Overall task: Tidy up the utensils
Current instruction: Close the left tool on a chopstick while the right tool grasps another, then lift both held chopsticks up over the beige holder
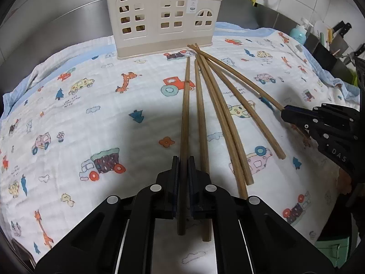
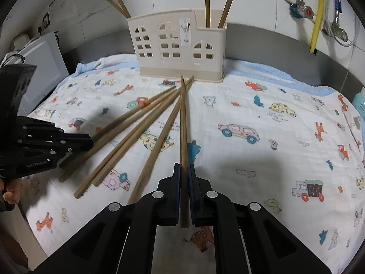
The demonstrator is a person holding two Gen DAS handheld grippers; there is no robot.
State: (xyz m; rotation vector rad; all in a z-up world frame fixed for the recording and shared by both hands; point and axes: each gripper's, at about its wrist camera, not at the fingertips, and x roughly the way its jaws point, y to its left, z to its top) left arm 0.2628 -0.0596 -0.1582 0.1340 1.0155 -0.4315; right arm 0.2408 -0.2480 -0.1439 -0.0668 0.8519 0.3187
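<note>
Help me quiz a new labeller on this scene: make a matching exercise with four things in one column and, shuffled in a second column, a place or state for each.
Things
1. left gripper
2. right gripper
3. utensil holder
4. blue bottle

Places or states
A. shut on the rightmost chopstick of the fan
B. stands off the cloth, at the far right
C. shut on the leftmost chopstick of the fan
D. upright at the cloth's far edge

Pairs: 1-C, 2-A, 3-D, 4-B

R gripper (image 2: pixel 184 178) jaws clamping chopstick (image 2: pixel 183 123), holder (image 2: pixel 178 45) behind
</note>
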